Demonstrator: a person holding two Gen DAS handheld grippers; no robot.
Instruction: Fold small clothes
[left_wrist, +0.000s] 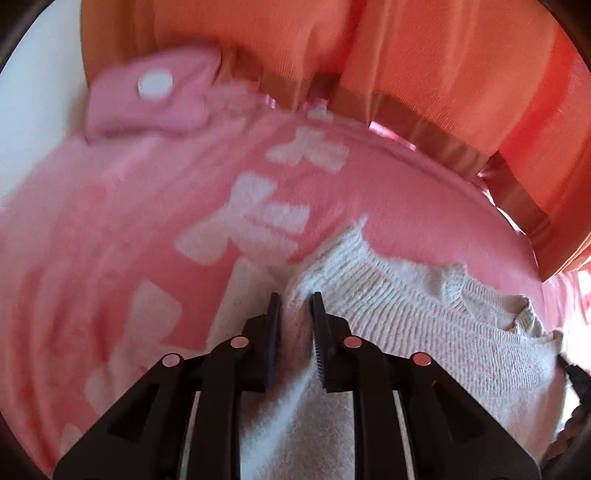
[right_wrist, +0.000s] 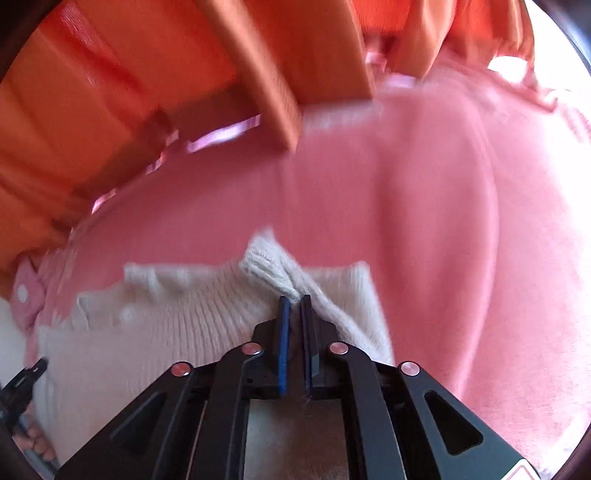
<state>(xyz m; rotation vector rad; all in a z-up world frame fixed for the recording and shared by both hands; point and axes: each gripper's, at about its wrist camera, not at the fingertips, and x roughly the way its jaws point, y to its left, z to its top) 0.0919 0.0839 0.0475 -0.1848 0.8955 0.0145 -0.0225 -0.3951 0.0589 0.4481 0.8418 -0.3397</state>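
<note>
orange fabric (left_wrist: 424, 55) hangs in folds across the far side of both views, with a brownish band along its lower edge. below it spreads a pink blanket (left_wrist: 388, 192) with blurred white shapes on it, and a pink flap with a white round button (left_wrist: 155, 84) lies at the far left of the left wrist view.

a small white knit sweater (left_wrist: 424, 306) lies on the blanket, near the cameras, its ribbed edge toward the far side. the left gripper (left_wrist: 295, 301) is clenched on a fold of the sweater, knit bunched between its black fingers. the right gripper (right_wrist: 294, 300) grasps another pinched-up part of the same sweater, a tuft of ribbed knit sticking out just past its blue-edged pads. both views are motion-blurred. the left gripper's tip shows at the near left edge of the right wrist view, beside the sweater.
</note>
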